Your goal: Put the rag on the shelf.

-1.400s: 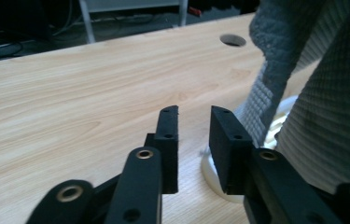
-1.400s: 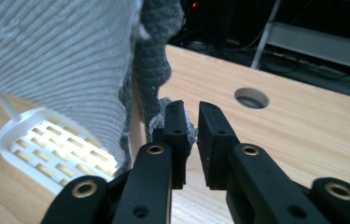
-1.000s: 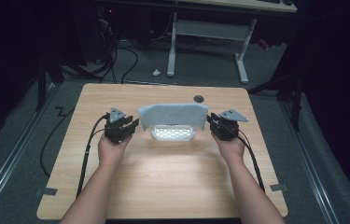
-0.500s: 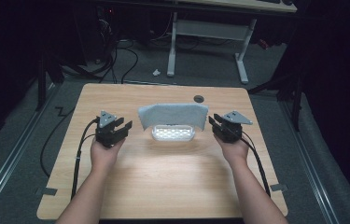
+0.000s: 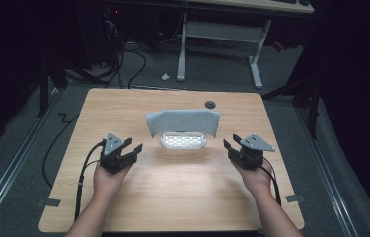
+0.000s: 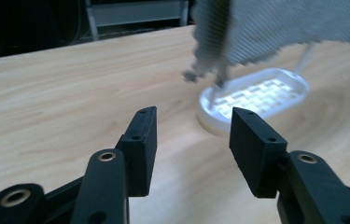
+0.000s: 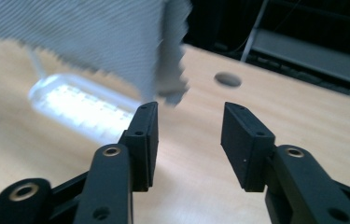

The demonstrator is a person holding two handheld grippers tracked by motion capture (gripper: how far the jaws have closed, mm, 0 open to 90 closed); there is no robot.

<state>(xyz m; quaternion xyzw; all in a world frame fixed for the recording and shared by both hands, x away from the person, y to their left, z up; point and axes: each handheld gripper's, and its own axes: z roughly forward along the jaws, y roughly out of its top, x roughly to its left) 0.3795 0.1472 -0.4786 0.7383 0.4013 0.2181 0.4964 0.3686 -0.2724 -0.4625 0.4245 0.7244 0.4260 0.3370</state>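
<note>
A dark room with cables and a grey floor is seen around a light wooden counter point(image 5: 172, 197). Near the counter's middle, a grey textured cloth point(image 5: 183, 121) is draped over a thin rack standing on a white oval perforated tray point(image 5: 183, 141); the cloth's ends hang down on both sides above the tray. A small dark round hole point(image 5: 210, 104) is noted in the counter just behind the cloth. The left gripper point(image 5: 132, 150) is held at the tray's left, apart from it; its jaws have just been opening and are spread with nothing between them. The right gripper point(image 5: 231, 145) is held at the tray's right, likewise apart; its jaws have also just been opening and are empty. Neither gripper touches the cloth.
</note>
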